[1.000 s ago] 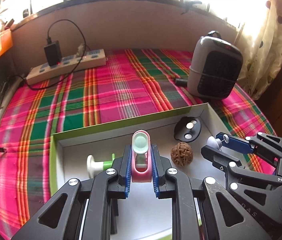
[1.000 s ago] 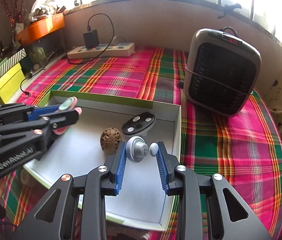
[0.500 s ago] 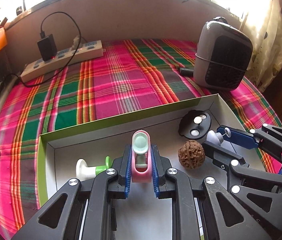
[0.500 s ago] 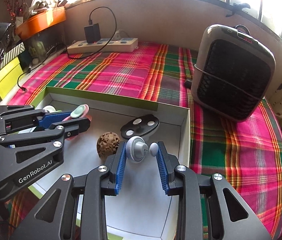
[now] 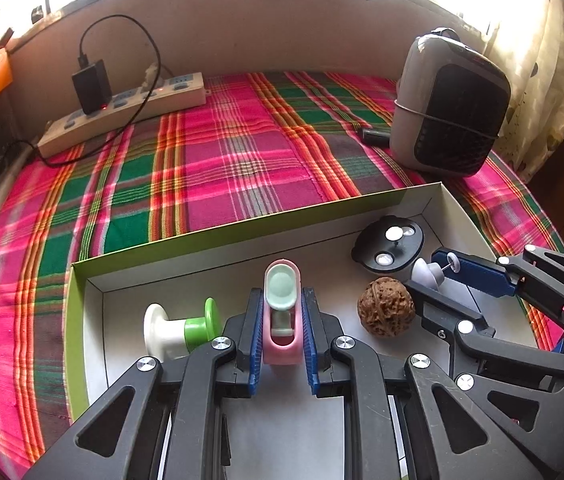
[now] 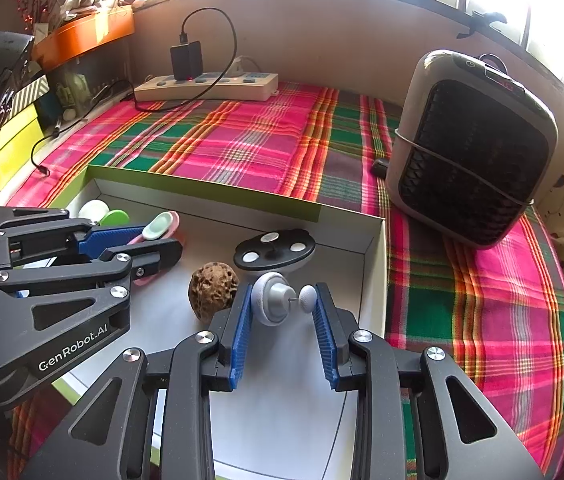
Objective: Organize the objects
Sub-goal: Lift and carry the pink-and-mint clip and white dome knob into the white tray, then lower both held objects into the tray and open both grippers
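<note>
My left gripper [image 5: 282,312] is shut on a small pink object with a pale green cap [image 5: 282,300], held just above the white floor of a shallow box [image 5: 218,236] with a green rim. My right gripper [image 6: 283,304] is shut on a grey-white roller piece [image 6: 274,300] with a small ball end, over the box's right half. A brown walnut [image 6: 213,291] and a black disc with silver studs [image 6: 274,249] lie in the box between the grippers. A white and green spool [image 5: 180,328] lies at the box's left side.
The box rests on a pink and green plaid cloth [image 5: 222,160]. A grey fan heater [image 6: 469,152] stands close to the box's right far corner. A power strip with a black charger [image 5: 122,108] lies along the back wall. An orange tray [image 6: 82,36] sits far left.
Both views have drifted slightly, so the box sits a little lower in each frame. Both grippers keep their grips. The things in the box stay where they were.
</note>
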Motion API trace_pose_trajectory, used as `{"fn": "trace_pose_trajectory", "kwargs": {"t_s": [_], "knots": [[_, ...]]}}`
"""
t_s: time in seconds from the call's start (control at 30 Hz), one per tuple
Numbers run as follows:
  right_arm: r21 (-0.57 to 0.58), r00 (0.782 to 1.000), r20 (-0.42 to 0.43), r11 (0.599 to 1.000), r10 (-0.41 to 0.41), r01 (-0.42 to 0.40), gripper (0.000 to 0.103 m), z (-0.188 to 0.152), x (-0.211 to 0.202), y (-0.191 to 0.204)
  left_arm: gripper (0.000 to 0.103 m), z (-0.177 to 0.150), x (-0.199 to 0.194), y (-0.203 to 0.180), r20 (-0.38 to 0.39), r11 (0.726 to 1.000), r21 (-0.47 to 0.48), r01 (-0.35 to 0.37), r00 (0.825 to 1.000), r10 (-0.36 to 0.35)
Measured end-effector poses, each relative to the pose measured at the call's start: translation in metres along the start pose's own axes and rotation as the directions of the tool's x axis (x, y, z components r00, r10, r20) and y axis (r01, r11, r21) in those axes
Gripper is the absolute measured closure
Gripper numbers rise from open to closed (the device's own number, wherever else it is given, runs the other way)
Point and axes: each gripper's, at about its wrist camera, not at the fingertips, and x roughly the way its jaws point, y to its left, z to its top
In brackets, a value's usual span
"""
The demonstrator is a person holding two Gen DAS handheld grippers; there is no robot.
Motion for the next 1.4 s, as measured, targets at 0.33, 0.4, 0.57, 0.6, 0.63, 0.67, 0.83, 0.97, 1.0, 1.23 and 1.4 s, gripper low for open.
{"fn": "trace_pose_trajectory", "kwargs": {"t_s": [0.33,0.4,0.57,0.6,0.63,0.67,0.83,0.97,1.0,1.23,1.4], "knots": [[-0.006,1.0,-0.004,1.0,-0.012,0.012,0.071,0.0,0.001,0.003,0.083,0.0,0.001,-0.001,-0.003,1.0,0.003,0.006,1.0,-0.006],[-0.007,1.0,-0.004,1.0,-0.013,0.013,0.071,0.0,0.001,0.003,0.081,0.0,0.001,-0.001,-0.004,1.0,0.005,0.009,1.0,-0.009],[-0.006,1.0,-0.001,1.0,-0.017,0.017,0.071,0.0,0.0,0.003,0.078,-0.001,0.0,-0.002,-0.005,1.0,0.001,0.009,1.0,-0.009],[-0.005,1.0,0.001,1.0,-0.019,0.019,0.071,0.0,0.0,0.003,0.078,-0.001,0.0,-0.002,-0.005,1.0,0.002,0.009,1.0,-0.009],[-0.005,1.0,0.002,1.0,-0.021,0.021,0.071,0.0,0.0,0.003,0.077,-0.001,0.0,-0.002,-0.006,1.0,0.004,0.009,1.0,-0.009],[-0.005,1.0,0.003,1.0,-0.023,0.023,0.071,0.0,0.0,0.003,0.077,-0.002,-0.001,-0.002,-0.006,1.0,0.004,0.008,1.0,-0.008],[0.001,1.0,0.009,1.0,-0.029,0.029,0.066,0.0,-0.002,0.002,0.076,-0.003,-0.004,-0.003,0.002,1.0,-0.001,0.01,1.0,-0.01],[0.007,0.999,0.017,0.999,-0.034,0.034,0.065,0.0,-0.006,0.002,0.075,-0.005,-0.011,-0.003,0.012,1.0,-0.003,0.008,1.0,-0.008],[0.009,0.999,0.02,0.999,-0.032,0.032,0.065,-0.001,-0.008,0.002,0.075,-0.005,-0.013,-0.003,0.014,1.0,-0.005,0.009,1.0,-0.009],[0.023,0.999,0.038,0.999,-0.039,0.038,0.065,-0.005,-0.02,0.004,0.074,-0.011,-0.03,-0.003,0.038,1.0,-0.009,-0.007,0.999,0.007],[0.041,0.998,0.054,0.998,-0.043,0.041,0.057,-0.008,-0.032,0.004,0.074,-0.017,-0.044,-0.005,0.058,1.0,-0.004,-0.013,0.998,0.013]]}}
